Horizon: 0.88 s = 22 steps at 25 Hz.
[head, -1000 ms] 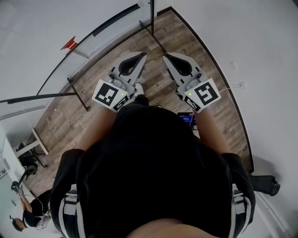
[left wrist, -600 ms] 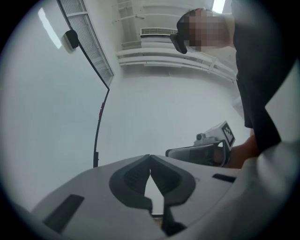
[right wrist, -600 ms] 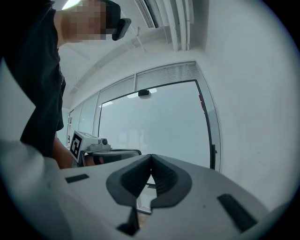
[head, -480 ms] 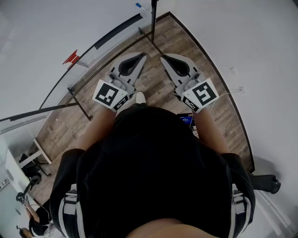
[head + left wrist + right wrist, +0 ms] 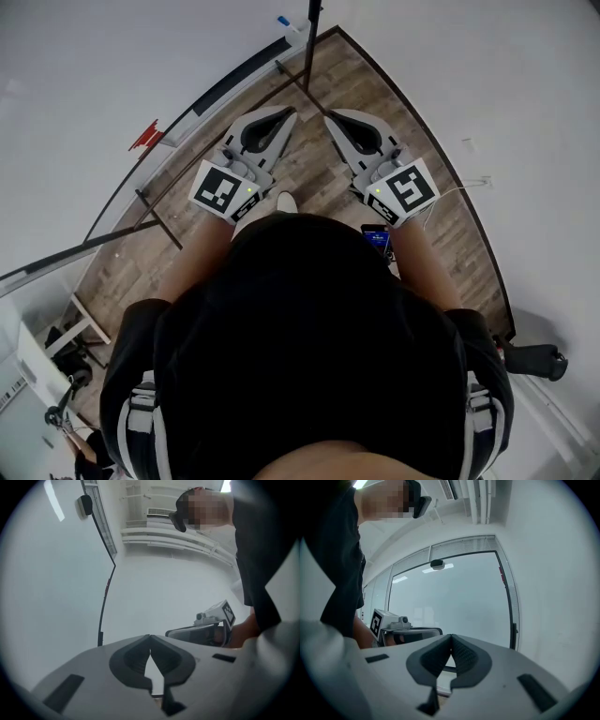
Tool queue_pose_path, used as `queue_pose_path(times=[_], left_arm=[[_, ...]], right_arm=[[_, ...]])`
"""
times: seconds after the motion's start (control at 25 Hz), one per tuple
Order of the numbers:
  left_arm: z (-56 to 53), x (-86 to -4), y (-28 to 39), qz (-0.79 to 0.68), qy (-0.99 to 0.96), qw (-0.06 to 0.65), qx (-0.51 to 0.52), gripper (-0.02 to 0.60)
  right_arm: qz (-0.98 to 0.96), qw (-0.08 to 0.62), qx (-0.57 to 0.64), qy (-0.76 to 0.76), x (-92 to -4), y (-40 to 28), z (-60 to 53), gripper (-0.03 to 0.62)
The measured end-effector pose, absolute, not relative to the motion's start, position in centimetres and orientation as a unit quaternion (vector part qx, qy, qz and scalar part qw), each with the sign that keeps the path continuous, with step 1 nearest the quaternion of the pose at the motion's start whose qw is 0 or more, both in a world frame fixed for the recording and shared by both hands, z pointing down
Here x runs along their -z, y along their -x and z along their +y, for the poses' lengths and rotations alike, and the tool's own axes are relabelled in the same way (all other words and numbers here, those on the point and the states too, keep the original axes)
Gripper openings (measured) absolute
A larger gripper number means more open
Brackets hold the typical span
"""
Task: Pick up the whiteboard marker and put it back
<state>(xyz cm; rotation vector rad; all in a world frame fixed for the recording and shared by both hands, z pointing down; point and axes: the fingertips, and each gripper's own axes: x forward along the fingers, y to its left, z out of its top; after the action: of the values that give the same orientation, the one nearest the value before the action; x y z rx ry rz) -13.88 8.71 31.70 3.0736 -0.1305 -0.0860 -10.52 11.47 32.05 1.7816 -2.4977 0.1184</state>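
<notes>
Hanging above the wood floor (image 5: 314, 183), the left claw (image 5: 287, 113) and right claw (image 5: 331, 116) are each pressed together on nothing; far ahead, what looks like the whiteboard marker (image 5: 284, 21), blue-tipped, lies on the wall ledge (image 5: 234, 80)

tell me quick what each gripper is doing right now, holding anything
Left gripper: closed, jaw tips touching, nothing between them.
Right gripper: closed, jaw tips touching, nothing between them.
</notes>
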Motion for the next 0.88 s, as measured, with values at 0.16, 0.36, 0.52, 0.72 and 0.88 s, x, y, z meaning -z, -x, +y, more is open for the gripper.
queue_pose_path(times=[0.16,0.36,0.52,0.72,0.88], left_arm=[[7.1,-32.0,14.1,-0.033,-0.999,0.033,0.026,0.005],[5.2,-32.7,13.9,-0.030,-0.998,0.039,0.023,0.005],[4.3,-32.9,13.4,-0.028,-0.999,0.038,0.020,0.005],[2.6,-33.3,12.4,-0.037,-0.998,0.038,0.015,0.005],[1.2,-33.4,11.3,-0.050,-0.998,0.040,0.016,0.005]], right_arm=[[-0.811,0.038,-0.042,-0.582,-32.4,11.0,9.8,-0.003],[-0.809,0.043,-0.046,-0.584,-33.0,11.0,8.1,-0.003],[-0.807,0.039,-0.051,-0.587,-33.1,10.2,7.1,-0.003],[-0.816,0.031,-0.057,-0.574,-33.7,9.3,5.4,-0.003],[-0.822,0.031,-0.055,-0.565,-33.8,7.9,3.9,-0.003]])
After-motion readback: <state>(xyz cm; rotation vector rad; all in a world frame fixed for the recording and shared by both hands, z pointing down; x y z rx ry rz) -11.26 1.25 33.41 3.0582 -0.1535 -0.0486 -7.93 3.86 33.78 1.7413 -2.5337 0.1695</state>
